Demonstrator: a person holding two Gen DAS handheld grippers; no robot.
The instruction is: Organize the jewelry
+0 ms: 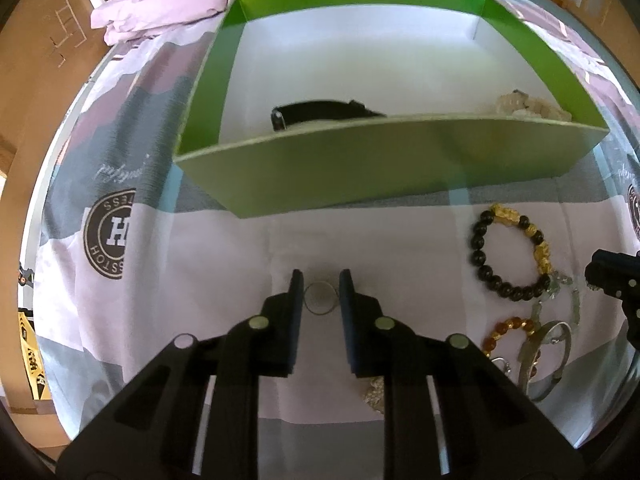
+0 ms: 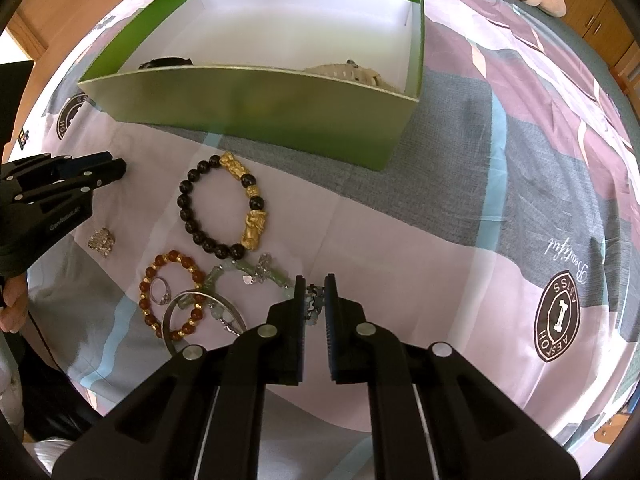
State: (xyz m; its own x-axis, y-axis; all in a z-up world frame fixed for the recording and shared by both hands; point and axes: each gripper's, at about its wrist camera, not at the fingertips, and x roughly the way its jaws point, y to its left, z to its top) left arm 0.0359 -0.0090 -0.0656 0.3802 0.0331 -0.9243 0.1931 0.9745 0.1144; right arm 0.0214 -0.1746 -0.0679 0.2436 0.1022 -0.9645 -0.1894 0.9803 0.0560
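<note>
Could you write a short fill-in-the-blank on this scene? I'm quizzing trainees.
1. The box has ___ walls.
2. The left hand-held gripper has its fingers on either side of a small ___.
3. The black-bead bracelet carries charms of ___ colour.
4. The black strap lies ___ the box.

Missing: green; ring; gold; inside

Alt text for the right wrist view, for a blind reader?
Right gripper straddles a small dark trinket on a patterned bedsheet. Bracelets lie to its left; a green box sits beyond.
</note>
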